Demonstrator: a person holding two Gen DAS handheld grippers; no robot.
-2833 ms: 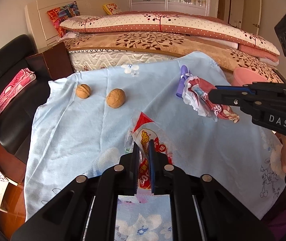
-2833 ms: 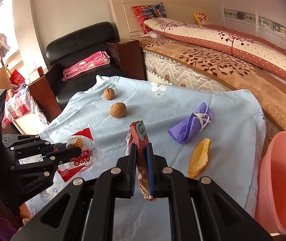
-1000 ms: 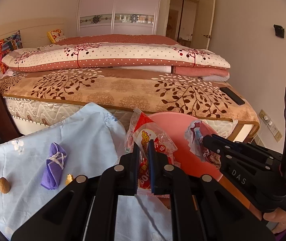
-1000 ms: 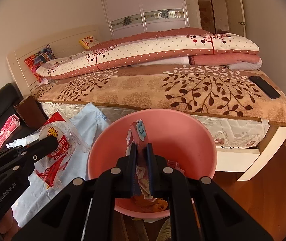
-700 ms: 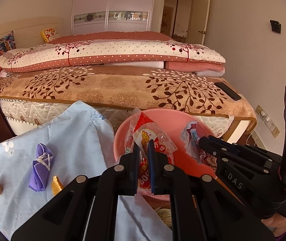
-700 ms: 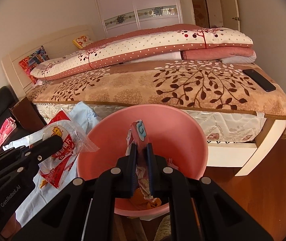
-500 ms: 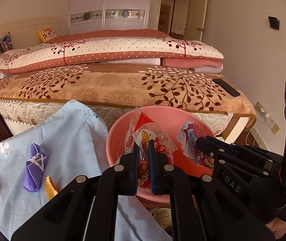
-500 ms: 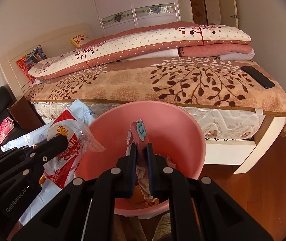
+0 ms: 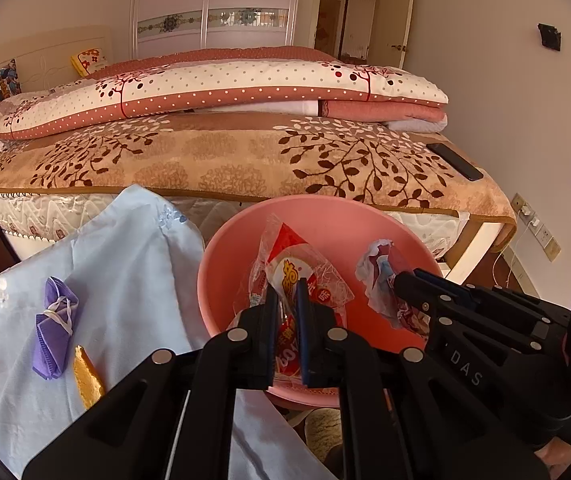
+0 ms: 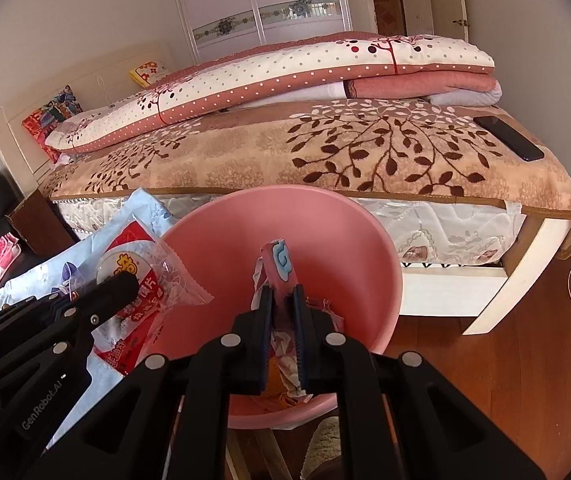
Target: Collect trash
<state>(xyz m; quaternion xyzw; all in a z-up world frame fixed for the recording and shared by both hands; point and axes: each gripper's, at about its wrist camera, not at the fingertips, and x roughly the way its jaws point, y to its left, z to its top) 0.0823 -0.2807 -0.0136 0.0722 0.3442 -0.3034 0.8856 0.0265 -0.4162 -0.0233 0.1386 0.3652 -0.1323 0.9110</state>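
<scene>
Both claws are over the pink basin (image 9: 221,256), the left gripper (image 9: 286,312) clenched on the red snack bag (image 9: 291,270) and the right gripper (image 10: 284,312) on the crumpled wrapper (image 10: 279,264), so the drop step is in hand and next both must release.

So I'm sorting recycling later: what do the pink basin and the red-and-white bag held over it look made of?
The pink basin looks like moulded plastic: one even colour, smooth matte wall, thin rounded rim. The red-and-white bag, clamped in the left tongs, looks like thin plastic film: partly clear, glossy and crinkled, with a serrated sealed edge. Neither can be confirmed by look alone.
</scene>
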